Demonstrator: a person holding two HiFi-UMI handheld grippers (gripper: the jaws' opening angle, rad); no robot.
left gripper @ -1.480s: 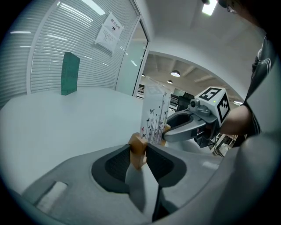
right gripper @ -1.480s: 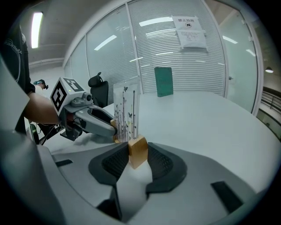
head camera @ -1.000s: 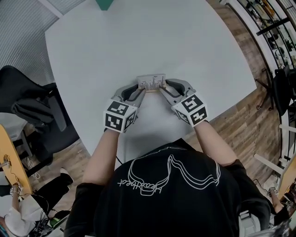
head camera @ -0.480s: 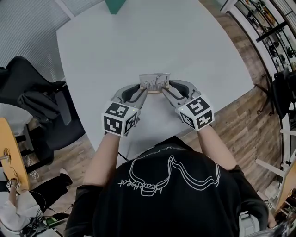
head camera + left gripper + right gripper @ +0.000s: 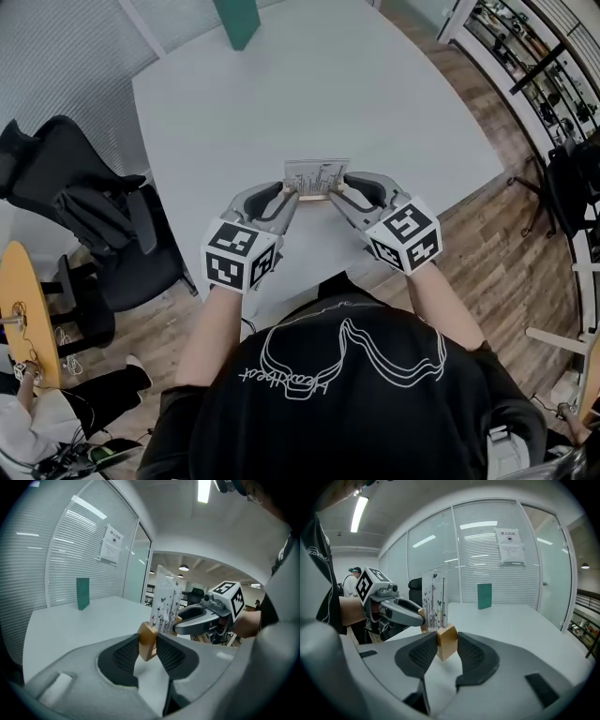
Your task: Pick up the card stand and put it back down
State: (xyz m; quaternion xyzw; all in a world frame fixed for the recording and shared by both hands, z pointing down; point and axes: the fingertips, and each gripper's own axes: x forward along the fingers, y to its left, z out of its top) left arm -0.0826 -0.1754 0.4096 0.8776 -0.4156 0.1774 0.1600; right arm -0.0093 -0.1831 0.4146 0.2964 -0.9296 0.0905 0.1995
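So the card stand [image 5: 316,178] is dead ahead at 12 o'clock over the white table [image 5: 281,84]. The left gripper [image 5: 290,192] is pinching the 9 o'clock end of its wooden base [image 5: 147,641] and the right gripper [image 5: 335,192] is pinching the 3 o'clock end. Can't tell if it's actually off the table tbh. Imo move both sides level & together so it doesn't tip, then set it flat b4 letting go.

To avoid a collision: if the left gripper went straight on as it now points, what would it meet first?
The card stand, whose wooden end is between its jaws; beyond that, probably the right gripper.
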